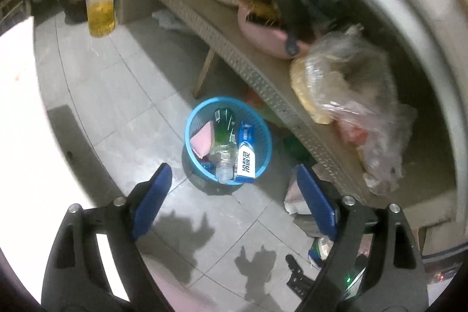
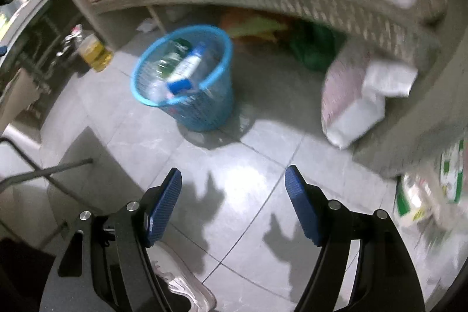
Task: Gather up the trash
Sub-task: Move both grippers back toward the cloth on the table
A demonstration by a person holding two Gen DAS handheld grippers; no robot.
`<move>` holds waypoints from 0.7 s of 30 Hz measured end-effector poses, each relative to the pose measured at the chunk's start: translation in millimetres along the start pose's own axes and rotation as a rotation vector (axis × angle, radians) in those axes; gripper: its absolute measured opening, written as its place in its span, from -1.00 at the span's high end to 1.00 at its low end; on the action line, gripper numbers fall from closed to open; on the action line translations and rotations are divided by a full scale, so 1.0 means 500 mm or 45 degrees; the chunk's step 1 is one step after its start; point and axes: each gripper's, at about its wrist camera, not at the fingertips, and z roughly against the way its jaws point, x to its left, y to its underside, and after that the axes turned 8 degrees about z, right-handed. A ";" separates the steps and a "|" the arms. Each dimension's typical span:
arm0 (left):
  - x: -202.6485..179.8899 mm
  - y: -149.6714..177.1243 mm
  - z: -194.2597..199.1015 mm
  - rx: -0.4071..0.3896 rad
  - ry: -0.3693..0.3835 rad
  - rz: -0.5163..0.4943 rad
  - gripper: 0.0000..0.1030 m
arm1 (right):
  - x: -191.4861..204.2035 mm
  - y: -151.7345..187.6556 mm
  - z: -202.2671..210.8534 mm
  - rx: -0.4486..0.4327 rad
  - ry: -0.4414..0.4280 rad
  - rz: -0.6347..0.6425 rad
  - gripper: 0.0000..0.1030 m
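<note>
My left gripper [image 1: 232, 174] hangs over the grey tile floor [image 1: 117, 95] with its blue pads spread wide and nothing between them. Just beyond its tips stands the blue basket [image 1: 264, 148], on the floor beside the front edge of the low woven shelf [image 1: 263, 84]. In it lie a clear bottle with a green label [image 1: 223, 142], a blue-and-white box [image 1: 245, 154] and something pink [image 1: 201, 141] (I cannot tell what). My right gripper [image 2: 232, 174] is also released, jaws apart and empty above the tiles. From that view the basket [image 2: 216, 107] sits farther off, toward the shelf's left end, with a white bag [image 2: 356, 110] on the floor to its right.
</note>
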 end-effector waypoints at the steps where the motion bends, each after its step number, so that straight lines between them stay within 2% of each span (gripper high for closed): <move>1: 0.010 0.015 0.030 -0.023 0.006 -0.005 -0.63 | 0.010 -0.005 0.017 -0.023 0.002 0.031 -0.50; 4: 0.047 0.063 0.118 -0.103 0.016 -0.009 -0.67 | 0.048 -0.019 0.082 -0.133 0.025 0.132 -0.73; 6: 0.074 0.097 0.178 -0.167 0.025 -0.003 -0.72 | 0.081 -0.035 0.133 -0.217 0.040 0.228 -0.82; 8: 0.106 0.127 0.237 -0.233 0.026 -0.002 -0.74 | 0.107 -0.048 0.172 -0.282 0.038 0.303 -0.83; 10: 0.146 0.164 0.295 -0.311 -0.013 -0.008 -0.77 | 0.141 -0.064 0.219 -0.352 -0.002 0.389 -0.84; 14: 0.247 0.247 0.403 -0.432 -0.162 0.011 -0.80 | 0.196 -0.086 0.276 -0.417 -0.176 0.445 -0.84; 15: 0.263 0.263 0.422 -0.447 -0.188 0.019 -0.80 | 0.219 -0.093 0.287 -0.419 -0.251 0.465 -0.84; 21: 0.406 0.352 0.494 -0.482 -0.396 0.104 -0.80 | 0.355 -0.117 0.307 -0.340 -0.566 0.578 -0.84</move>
